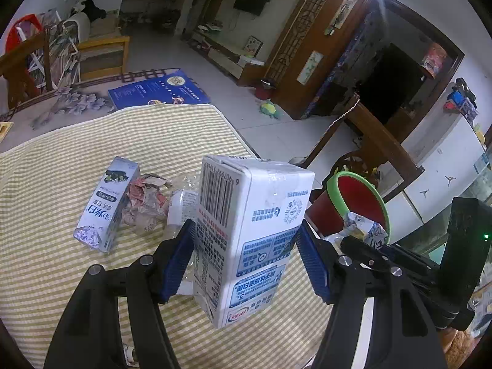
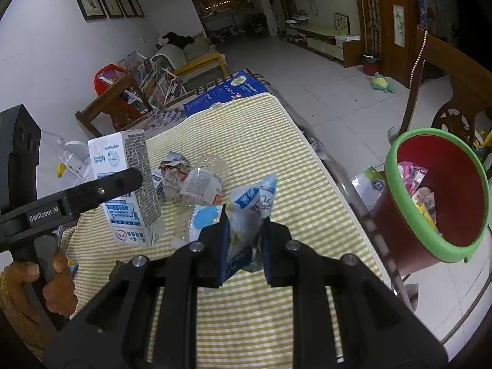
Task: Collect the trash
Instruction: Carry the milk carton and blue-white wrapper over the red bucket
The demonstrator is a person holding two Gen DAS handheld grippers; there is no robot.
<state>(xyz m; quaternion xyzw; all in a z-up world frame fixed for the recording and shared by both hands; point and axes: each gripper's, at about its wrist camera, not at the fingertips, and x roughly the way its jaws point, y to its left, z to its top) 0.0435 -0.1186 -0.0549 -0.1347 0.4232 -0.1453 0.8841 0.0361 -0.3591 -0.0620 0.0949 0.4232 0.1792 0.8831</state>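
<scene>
While my left gripper points down over the table, its 2 blue pads are clamped on 1 white milk carton, held above the striped cloth. Left wrist view count on the cloth: 1 second carton lying on its side, 1 crumpled paper wad touching it, and 1 clear plastic bottle just beside the wad, partly hidden behind the held carton. 1 red bin with a green rim stands past the table edge at right, and my right gripper shows in front of it with crumpled wrapper in its tip.

Right wrist view: my right gripper has its 2 jaws pressed together on 1 crumpled blue-and-white wrapper, lifted off the cloth. Behind it lie the clear bottle and the paper wad. At left, my left gripper holds the milk carton upright; 1 hand grips its handle. The red bin sits at right, off the table, with several wrappers already inside; I cannot count them exactly.
</scene>
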